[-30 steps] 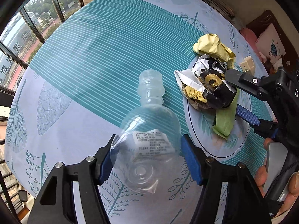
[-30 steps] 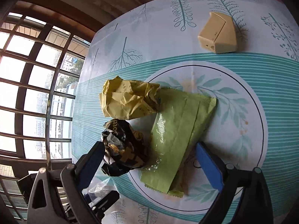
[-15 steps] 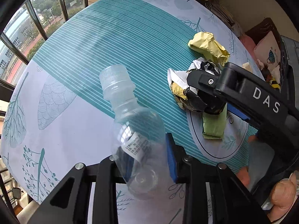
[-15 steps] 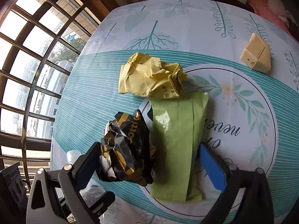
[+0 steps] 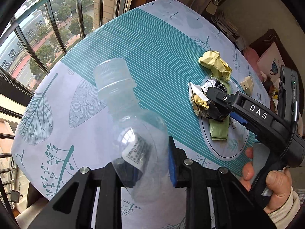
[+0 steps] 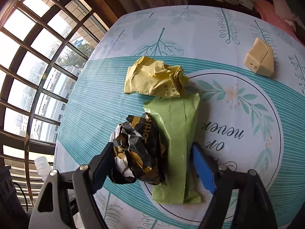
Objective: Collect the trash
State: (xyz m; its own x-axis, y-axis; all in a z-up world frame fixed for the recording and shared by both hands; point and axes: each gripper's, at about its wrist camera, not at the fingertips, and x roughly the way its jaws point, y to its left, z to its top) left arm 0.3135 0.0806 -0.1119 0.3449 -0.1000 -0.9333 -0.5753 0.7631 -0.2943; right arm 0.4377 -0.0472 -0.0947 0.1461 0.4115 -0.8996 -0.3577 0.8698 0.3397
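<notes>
Lifting clear plastic bottle [image 5: 133, 126] off the tablecloth [image 5: 80, 137], left gripper [image 5: 150, 164] now clamped on it. Right gripper [image 6: 152, 164] jaws just closing around black-gold wrapper [image 6: 137, 152] and green packet [image 6: 175, 145], not yet pinching; both pickups look on track.

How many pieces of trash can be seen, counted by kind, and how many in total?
Clear plastic bottle: 1
Crumpled wrappers: 2, the yellow one and the black and gold one
Flat green packet: 1
Total: 4
</notes>
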